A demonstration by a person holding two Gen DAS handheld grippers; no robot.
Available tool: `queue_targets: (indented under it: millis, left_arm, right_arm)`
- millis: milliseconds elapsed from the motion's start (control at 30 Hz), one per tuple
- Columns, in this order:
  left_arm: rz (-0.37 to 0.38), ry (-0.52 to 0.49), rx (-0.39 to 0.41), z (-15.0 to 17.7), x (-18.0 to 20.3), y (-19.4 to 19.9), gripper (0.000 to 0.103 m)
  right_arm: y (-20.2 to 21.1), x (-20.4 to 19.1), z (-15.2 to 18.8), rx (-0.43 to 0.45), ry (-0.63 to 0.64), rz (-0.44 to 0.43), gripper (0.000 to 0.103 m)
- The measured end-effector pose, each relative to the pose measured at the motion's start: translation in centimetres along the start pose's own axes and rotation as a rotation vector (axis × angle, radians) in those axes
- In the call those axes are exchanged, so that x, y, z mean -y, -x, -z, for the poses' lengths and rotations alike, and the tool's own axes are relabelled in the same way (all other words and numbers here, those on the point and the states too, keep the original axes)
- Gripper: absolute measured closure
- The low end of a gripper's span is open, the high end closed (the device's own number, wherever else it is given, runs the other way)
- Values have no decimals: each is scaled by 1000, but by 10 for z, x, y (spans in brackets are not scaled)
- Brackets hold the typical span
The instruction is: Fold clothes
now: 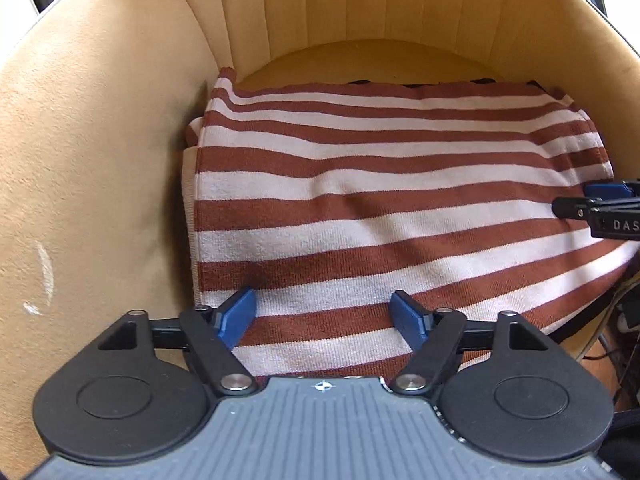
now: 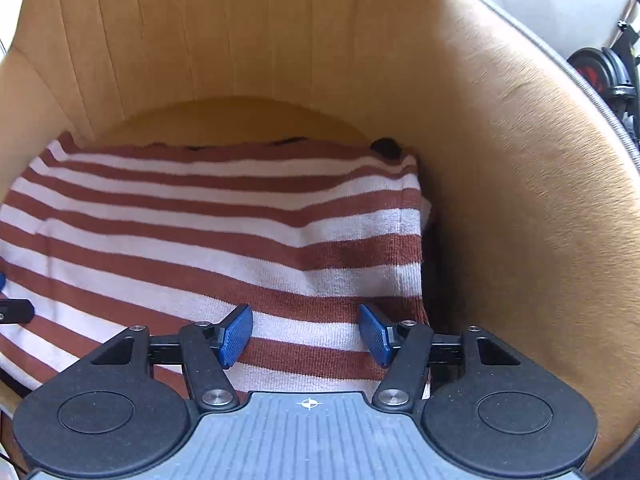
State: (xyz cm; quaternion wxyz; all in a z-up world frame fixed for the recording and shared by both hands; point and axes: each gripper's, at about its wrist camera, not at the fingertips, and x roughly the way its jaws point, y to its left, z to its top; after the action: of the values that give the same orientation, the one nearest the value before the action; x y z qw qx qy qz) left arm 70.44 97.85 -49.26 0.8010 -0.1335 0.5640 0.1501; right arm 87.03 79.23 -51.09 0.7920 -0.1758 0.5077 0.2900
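A tan upholstered armchair [image 1: 100,140] with a channel-stitched backrest [image 2: 200,40].

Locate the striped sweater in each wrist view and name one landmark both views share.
Left wrist: the striped sweater fills the centre and right, folded edge along its left side.
Right wrist: the striped sweater fills the centre and left, folded edge on its right.
Shared landmark: the tan chair's ribbed backrest, behind the sweater.

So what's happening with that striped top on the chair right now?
Left gripper open, right gripper open, nothing held. Striped top lies folded on the tan chair. Nothing in the way.
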Motion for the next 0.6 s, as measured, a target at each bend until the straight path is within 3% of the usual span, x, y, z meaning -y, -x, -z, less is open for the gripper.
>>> queue_targets:
  millis: [200,333,400,467,600]
  left_arm:
    - [16,51,-46,-10,-2,-14,3]
    - [71,90,-66,-16,-3,2,3]
    - [74,86,-53,-16,-1,21,3]
    - [77,82,-40,-15,2,41,3]
    - [30,38,23,-8,13,94,3]
  right_arm:
    - [-11,-11,3,10,69,9,35]
    - [5,-12,-10,-29,26,-21,33]
    - [29,-10,-15,4,-17,-45,21]
    - [57,-9,-18,51,-61,-66,1]
    - [123,-10,-13,139,-122,-85,1]
